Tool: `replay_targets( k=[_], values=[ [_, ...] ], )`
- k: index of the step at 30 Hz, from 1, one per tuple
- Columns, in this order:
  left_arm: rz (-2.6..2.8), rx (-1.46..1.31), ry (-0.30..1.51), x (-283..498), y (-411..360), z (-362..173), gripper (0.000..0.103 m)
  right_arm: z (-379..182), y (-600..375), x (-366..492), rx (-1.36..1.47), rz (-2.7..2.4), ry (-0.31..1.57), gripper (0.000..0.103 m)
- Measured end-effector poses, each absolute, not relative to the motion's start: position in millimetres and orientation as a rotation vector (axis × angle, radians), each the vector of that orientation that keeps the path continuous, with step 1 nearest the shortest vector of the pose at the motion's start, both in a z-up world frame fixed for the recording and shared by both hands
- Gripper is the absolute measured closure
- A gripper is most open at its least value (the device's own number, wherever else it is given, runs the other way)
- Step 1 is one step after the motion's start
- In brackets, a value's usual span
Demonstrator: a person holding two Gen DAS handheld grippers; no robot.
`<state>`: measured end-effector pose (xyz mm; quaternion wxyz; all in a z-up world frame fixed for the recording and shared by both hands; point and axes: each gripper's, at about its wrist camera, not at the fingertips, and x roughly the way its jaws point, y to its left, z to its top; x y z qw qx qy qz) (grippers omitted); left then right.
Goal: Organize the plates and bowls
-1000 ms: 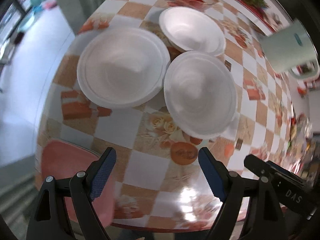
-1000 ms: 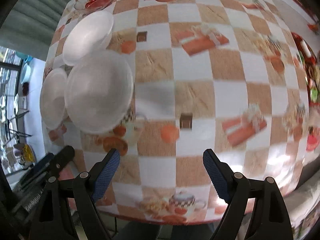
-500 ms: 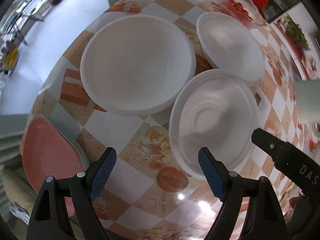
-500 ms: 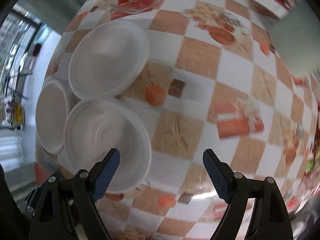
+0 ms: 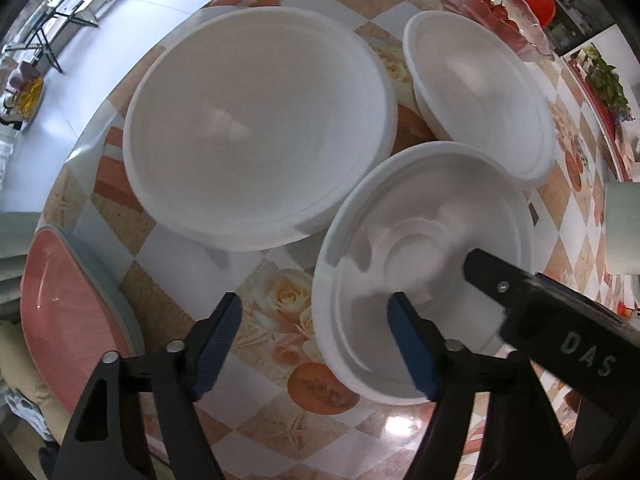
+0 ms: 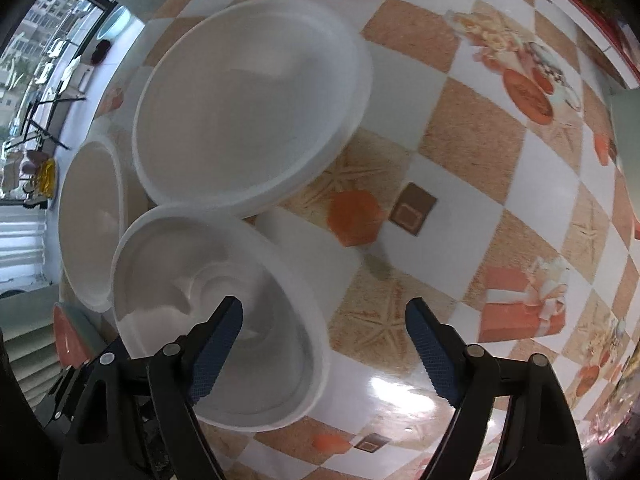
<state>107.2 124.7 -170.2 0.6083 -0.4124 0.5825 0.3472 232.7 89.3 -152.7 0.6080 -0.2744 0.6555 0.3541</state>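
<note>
Three white foam dishes are sitting close together on the checked tablecloth [image 5: 276, 288]: a large plate [image 5: 260, 136] at the left, a far bowl [image 5: 480, 92] at the right, and a nearer ribbed bowl [image 5: 420, 264] whose rim is overlapping the plate's edge. Both tools have been dropping toward the nearer bowl over the last second, so it is now filling far more of each wrist view than before. The left gripper [image 5: 316, 348] is straddling the bowl's left rim, one pad over the inside and the other over the tablecloth; its jaws have just been narrowing, yet they are not pressing on the rim, so nothing is grasped. The right gripper [image 6: 324, 348] is straddling the opposite rim of the same bowl [image 6: 216, 312] in like manner, jaws also just narrowing and still unclenched. In the left view the right tool's black body is reaching over the bowl. Judgement: a two-sided pinch on this bowl is being prepared, probably to nest it with the far bowl. Risk: thin foam rims are crushing easily under uneven pressure.
</note>
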Motion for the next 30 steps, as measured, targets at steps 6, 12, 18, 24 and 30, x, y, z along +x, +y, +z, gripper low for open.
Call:
replay_targets(
  k=[6, 12, 18, 24, 30],
  values=[
    [0.748, -0.961, 1.356, 123.7, 119.7, -178.3, 0.068, -163.2, 93.2, 230.4, -0.625, 0.819, 1.561, 0.078],
    [0.676, -0.843, 1.367, 142.1, 110.8, -176.4, 0.079, -166.3, 79.8, 226.1, -0.6, 0.811, 1.577, 0.082],
    [0.58, -0.744, 1.402, 151.0, 96.6, -174.9, 0.079, -169.1, 63.8, 218.1, -0.573, 0.775, 1.607, 0.082],
    [0.453, -0.603, 1.455, 145.8, 63.2, -172.7, 0.079, -173.7, 21.7, 196.5, -0.536, 0.729, 1.649, 0.082],
    [0.307, -0.458, 1.502, 130.6, 16.8, -169.7, 0.079, -177.7, -29.0, 170.8, -0.474, 0.65, 1.69, 0.082]
  ],
)
